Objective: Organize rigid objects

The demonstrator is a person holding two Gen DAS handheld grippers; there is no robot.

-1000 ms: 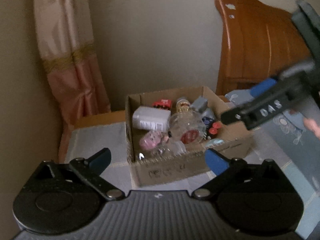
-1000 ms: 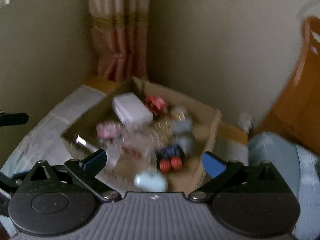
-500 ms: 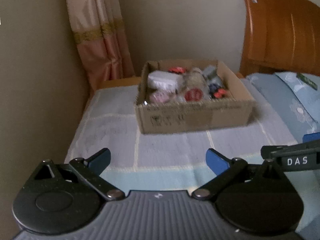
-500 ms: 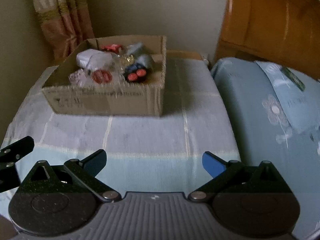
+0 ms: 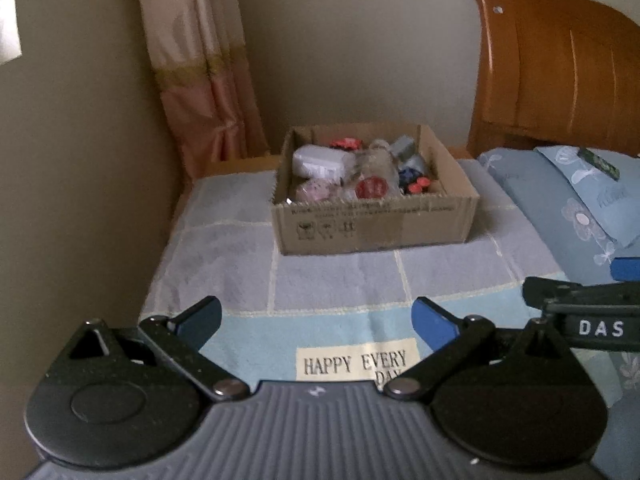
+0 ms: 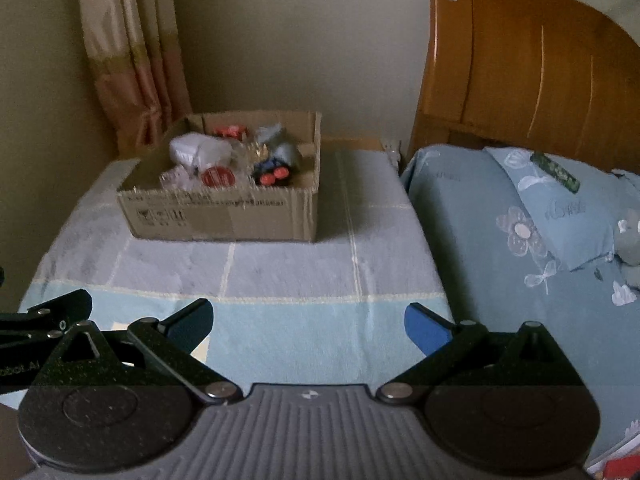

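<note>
Well short of the filled cardboard box (image 5: 376,224), left claw (image 5: 316,320) and right claw (image 6: 308,322) both spread, empty.

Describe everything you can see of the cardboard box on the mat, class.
The cardboard box is brown, shallow and open-topped, its flaps gone or folded away. The front wall bears dark printed text, handling symbols and a strip of tape. It rests flat on the checked blue mat, near the far wall, left of the bed. It is crowded with small items: a white container, a clear bottle with a red label, and a toy with red wheels.
</note>
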